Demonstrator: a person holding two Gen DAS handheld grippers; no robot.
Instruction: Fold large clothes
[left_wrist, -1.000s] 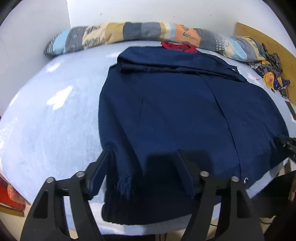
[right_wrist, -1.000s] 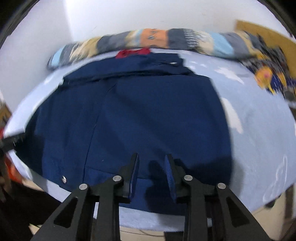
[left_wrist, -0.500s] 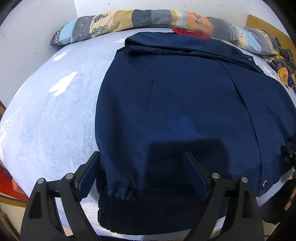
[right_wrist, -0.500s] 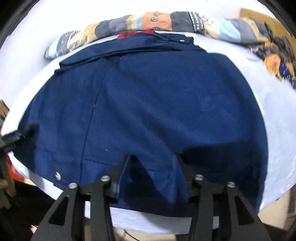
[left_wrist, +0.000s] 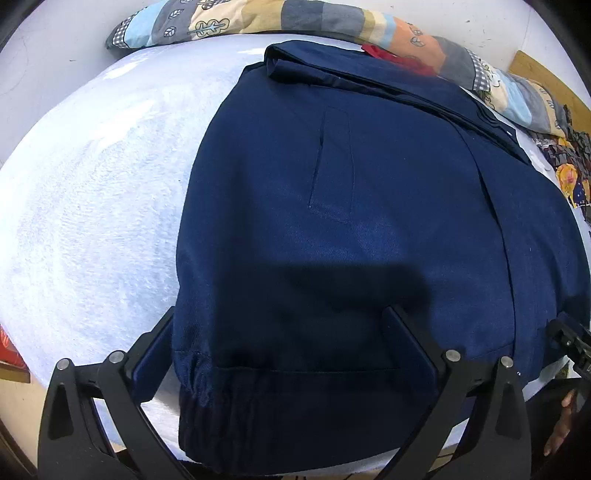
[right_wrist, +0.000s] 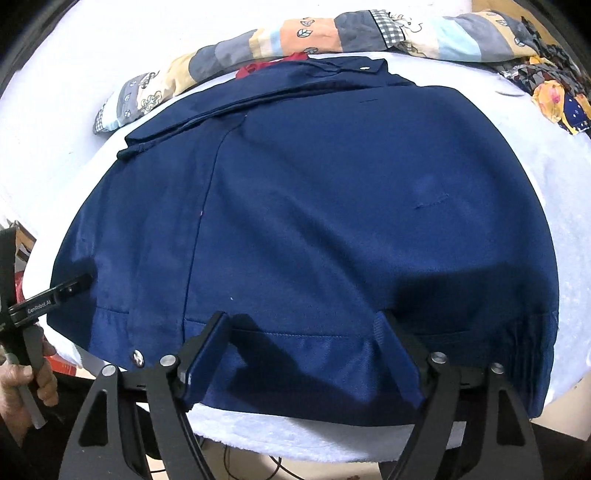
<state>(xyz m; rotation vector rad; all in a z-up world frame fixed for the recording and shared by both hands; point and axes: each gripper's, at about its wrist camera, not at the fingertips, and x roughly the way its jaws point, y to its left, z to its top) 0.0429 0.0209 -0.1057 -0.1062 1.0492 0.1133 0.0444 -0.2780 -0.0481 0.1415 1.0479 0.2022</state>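
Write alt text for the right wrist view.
A navy jacket lies flat on a pale blue fleece surface, its hem between the opening right claw. A patchwork quilt lies behind; the left claw shows at left.

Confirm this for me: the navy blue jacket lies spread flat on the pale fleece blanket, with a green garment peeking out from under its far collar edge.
Not quite. The garment peeking out beyond the navy blue jacket is red, not green; the right wrist view shows it at the collar edge. The jacket does lie spread flat on the pale fleece blanket.
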